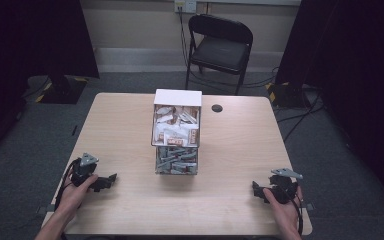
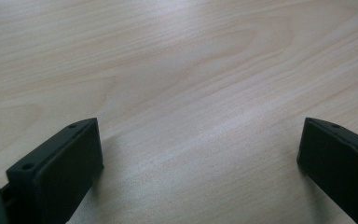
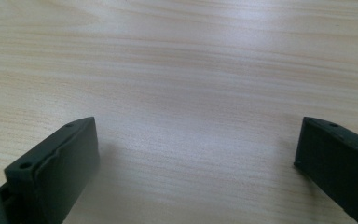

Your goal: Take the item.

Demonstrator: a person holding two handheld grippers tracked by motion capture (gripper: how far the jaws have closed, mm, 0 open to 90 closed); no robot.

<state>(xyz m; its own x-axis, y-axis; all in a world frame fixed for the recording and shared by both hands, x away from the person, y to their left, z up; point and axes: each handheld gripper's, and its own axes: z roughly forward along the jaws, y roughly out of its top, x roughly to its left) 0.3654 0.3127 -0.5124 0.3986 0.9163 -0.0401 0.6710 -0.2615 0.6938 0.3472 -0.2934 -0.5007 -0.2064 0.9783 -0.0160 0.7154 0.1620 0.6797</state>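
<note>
A clear two-tier box (image 1: 176,132) with a white top stands at the table's middle. Its upper tier holds white packets, its lower tier grey ones. My left gripper (image 1: 109,179) rests on the table near the front left, held by a hand, jaws pointing right toward the box. In the left gripper view the left gripper (image 2: 200,154) is open over bare wood. My right gripper (image 1: 255,189) lies at the front right, jaws pointing left. The right gripper view shows the right gripper (image 3: 196,154) open, nothing between its jaws.
The light wooden table (image 1: 130,115) has a small black round cap (image 1: 217,108) behind the box on the right. A black folding chair (image 1: 220,47) stands beyond the far edge. Dark curtains hang at both sides.
</note>
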